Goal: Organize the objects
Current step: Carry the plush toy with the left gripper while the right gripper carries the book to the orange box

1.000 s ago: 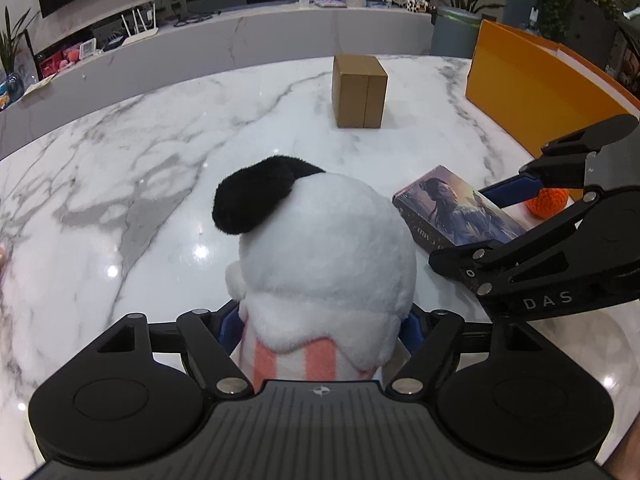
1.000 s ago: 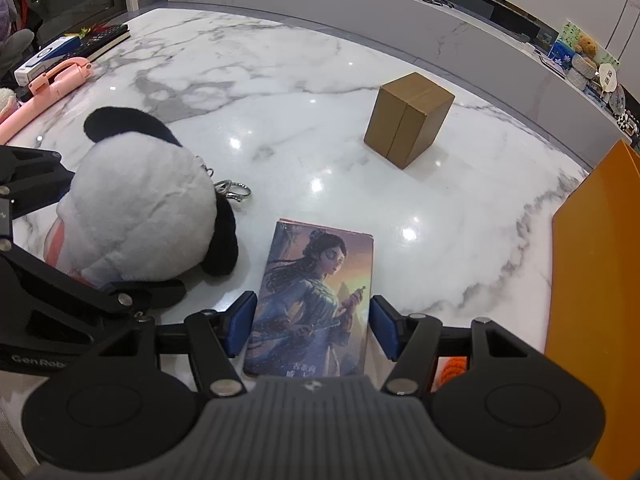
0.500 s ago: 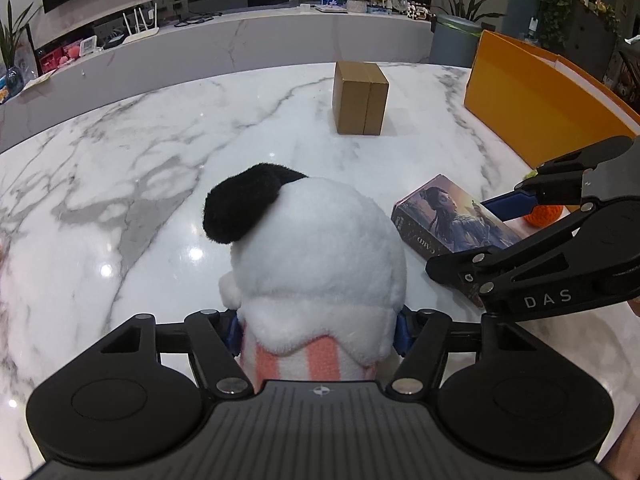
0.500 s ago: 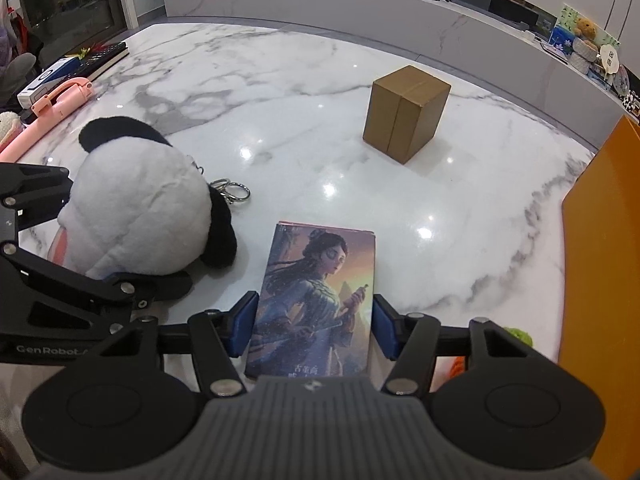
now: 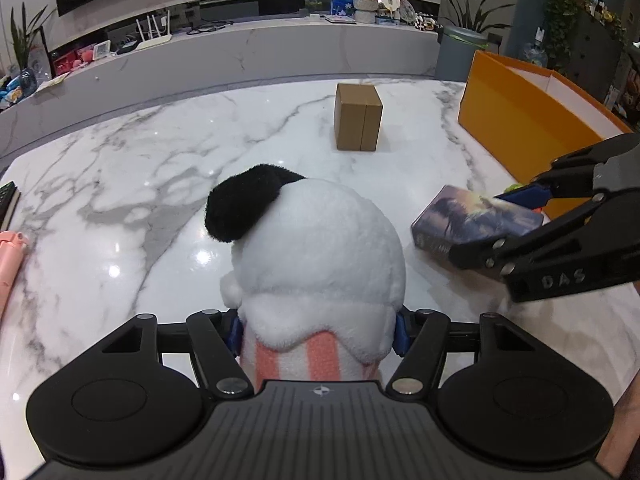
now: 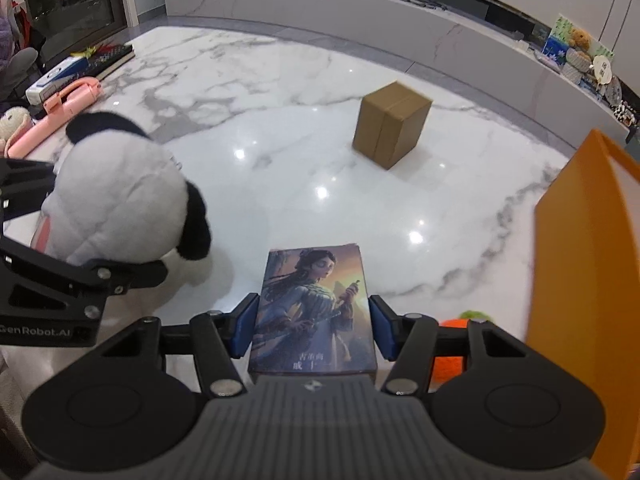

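White marble table (image 5: pixel 132 184), grey-veined, glossy. Resting directly on it: cardboard box (image 5: pixel 357 117) mid-table, orange box (image 5: pixel 520 120) at right edge, pink item (image 6: pixel 60 114) and book stack (image 6: pixel 86 66) at left.

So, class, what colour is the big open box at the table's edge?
Orange outside, white inside: the box shows best in the left wrist view.

In the left wrist view, the plush toy (image 5: pixel 320 248) sits between the left tongs (image 5: pixel 318 328), above the marble surface (image 5: pixel 140 168). To its right, the book (image 5: pixel 476 220) sits between the right tongs (image 6: pixel 314 330). Behind both, the cardboard box (image 5: pixel 358 117) stands alone, well apart. The open bin (image 5: pixel 528 116) lies at the surface's right side, behind the book. A selfie stick (image 5: pixel 10 256) lies at the far left edge.
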